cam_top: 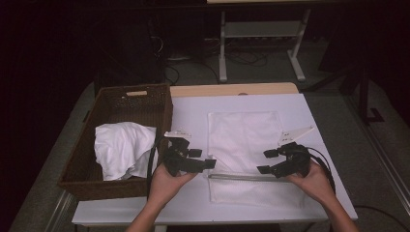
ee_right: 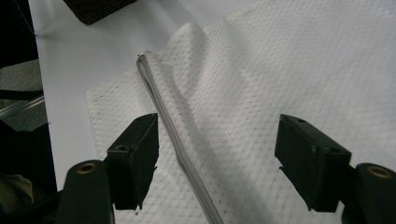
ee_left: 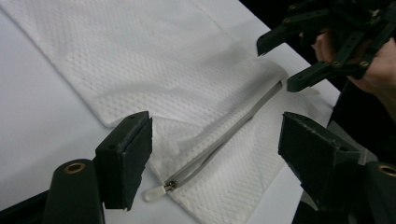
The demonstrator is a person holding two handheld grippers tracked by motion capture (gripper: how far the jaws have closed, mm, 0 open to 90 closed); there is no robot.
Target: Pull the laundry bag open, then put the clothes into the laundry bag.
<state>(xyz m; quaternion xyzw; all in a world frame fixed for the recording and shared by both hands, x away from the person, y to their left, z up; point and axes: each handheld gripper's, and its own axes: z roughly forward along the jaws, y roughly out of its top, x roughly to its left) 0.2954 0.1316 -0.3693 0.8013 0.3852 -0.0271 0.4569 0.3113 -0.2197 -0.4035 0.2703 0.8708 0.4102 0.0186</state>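
Observation:
A white mesh bag [cam_top: 244, 135] lies flat on the white table [cam_top: 324, 145], and a grey zipper [cam_top: 241, 177] runs across it near the front edge. My left gripper [cam_top: 203, 158] hovers open at the zipper's left end. In the left gripper view its jaws [ee_left: 219, 158] stand wide on either side of the zipper [ee_left: 224, 135], above the white pull tab [ee_left: 156, 192]. My right gripper [cam_top: 265, 161] hangs open over the zipper's right end. In the right gripper view [ee_right: 217, 158] nothing is between the pads, and the zipper [ee_right: 173, 135] runs beneath them over a raised fold of mesh.
A brown wicker basket [cam_top: 116, 99] stands at the table's left with a crumpled white cloth [cam_top: 123, 147] inside. A wooden strip [cam_top: 232, 90] lines the table's far edge. A white-legged frame [cam_top: 261, 38] and cables stand on the dark floor beyond.

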